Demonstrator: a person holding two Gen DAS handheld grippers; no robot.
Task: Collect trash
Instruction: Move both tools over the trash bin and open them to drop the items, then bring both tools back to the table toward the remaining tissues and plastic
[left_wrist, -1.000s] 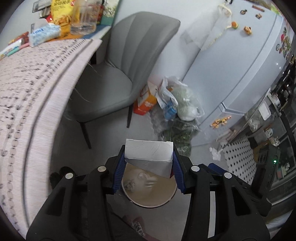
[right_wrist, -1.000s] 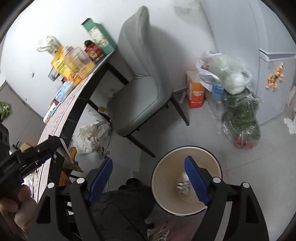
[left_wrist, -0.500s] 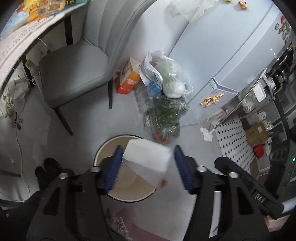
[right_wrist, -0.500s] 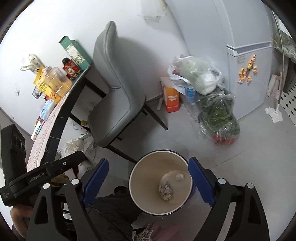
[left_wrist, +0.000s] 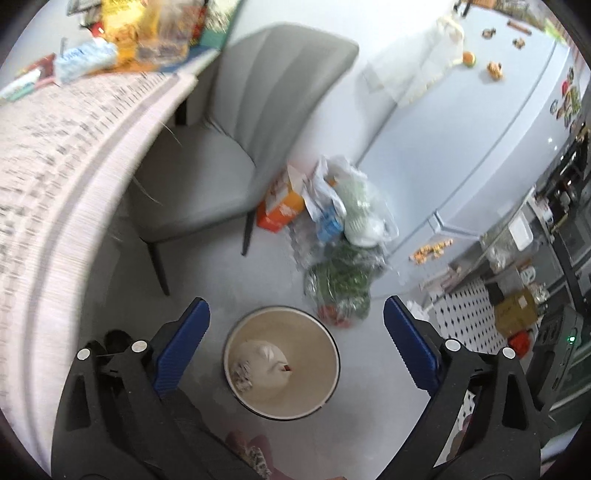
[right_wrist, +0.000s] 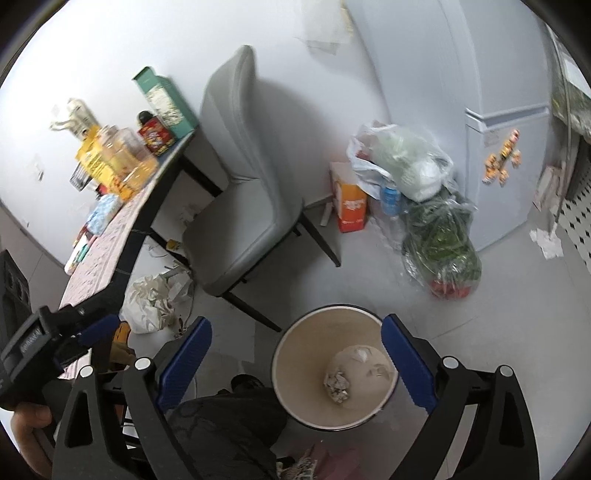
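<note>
A round beige waste bin (left_wrist: 325, 384) stands on the grey floor below both grippers; it also shows in the right wrist view (right_wrist: 295, 369). White paper (left_wrist: 264, 360) and a crumpled wad (right_wrist: 337, 386) lie at its bottom. My left gripper (left_wrist: 296, 345) is open and empty, high above the bin. My right gripper (right_wrist: 296, 365) is open and empty, also above the bin. The left gripper (right_wrist: 79, 338) shows at the left edge of the right wrist view.
A grey chair (left_wrist: 229, 147) stands by a table with a patterned cloth (left_wrist: 55, 184) holding bottles and boxes. Plastic bags of greens (left_wrist: 340, 280), an orange carton (left_wrist: 280, 210) and a white fridge (left_wrist: 480, 129) stand beyond the bin. A white bag (right_wrist: 155, 299) lies under the table.
My left gripper opened and let go of the white paper, which now lies in the bin. The left gripper then swung back up toward the table. The right gripper stays open.
</note>
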